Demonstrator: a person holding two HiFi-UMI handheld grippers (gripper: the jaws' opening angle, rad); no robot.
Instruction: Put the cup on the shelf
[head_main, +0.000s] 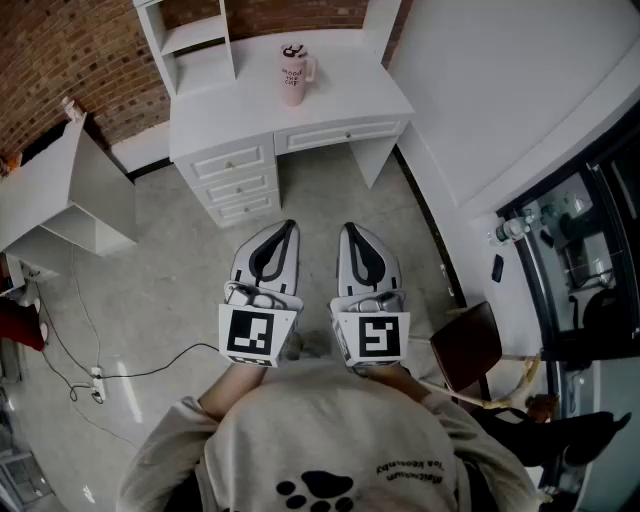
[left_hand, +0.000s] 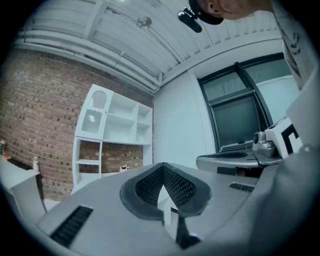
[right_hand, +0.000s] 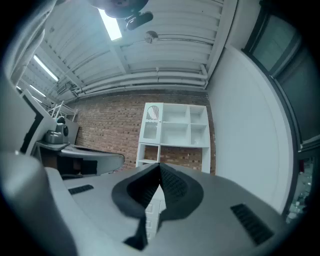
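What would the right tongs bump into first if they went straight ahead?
Most likely the white desk, around its drawer fronts. The shut right tongs point level toward it over the floor, and nothing shows in between. The exact height where they would hit is hard to judge.

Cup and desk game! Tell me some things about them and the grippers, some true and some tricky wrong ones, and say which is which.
1. The cup stands on the desk. True.
2. The left gripper holds the cup. False: it is shut on nothing, well away from the cup.
3. There is a brick wall behind the desk. True.
4. The cup is already on the shelf. False: it stands on the desk top, beside the shelf.
5. The right gripper has its fingers wide open. False: they are shut together, with nothing between them.
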